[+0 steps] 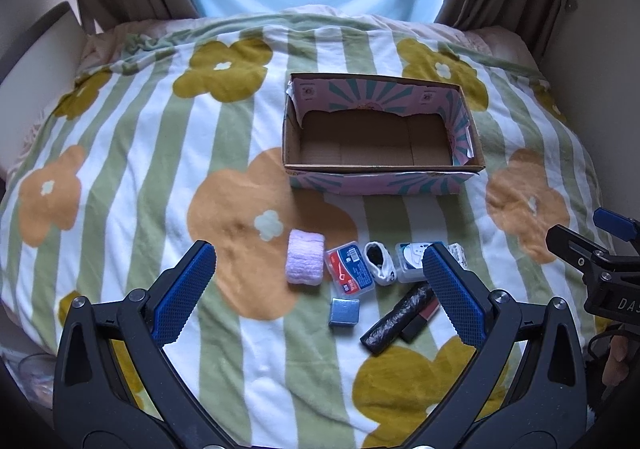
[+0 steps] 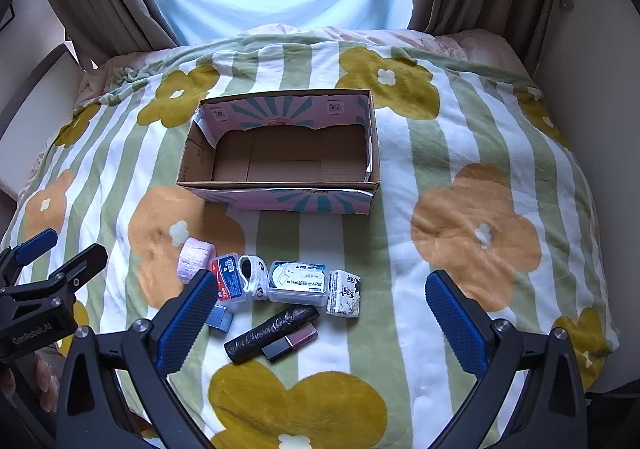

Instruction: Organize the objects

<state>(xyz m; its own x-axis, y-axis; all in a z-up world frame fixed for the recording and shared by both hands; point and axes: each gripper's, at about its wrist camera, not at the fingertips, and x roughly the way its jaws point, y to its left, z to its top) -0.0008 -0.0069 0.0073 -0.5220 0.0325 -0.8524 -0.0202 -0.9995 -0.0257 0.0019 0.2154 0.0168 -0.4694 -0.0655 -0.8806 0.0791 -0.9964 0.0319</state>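
Both grippers spread wide, empty, over bed.
We see left gripper (image 1: pixel 319 276) and right gripper (image 2: pixel 321 306) above small items; box (image 2: pixel 280 193) beyond.

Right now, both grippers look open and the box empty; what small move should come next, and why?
Probably lower the open left gripper onto the pink roll. It lies between the spread fingers, apart from the cardboard box, which holds nothing yet. The right gripper is also open and holds nothing.
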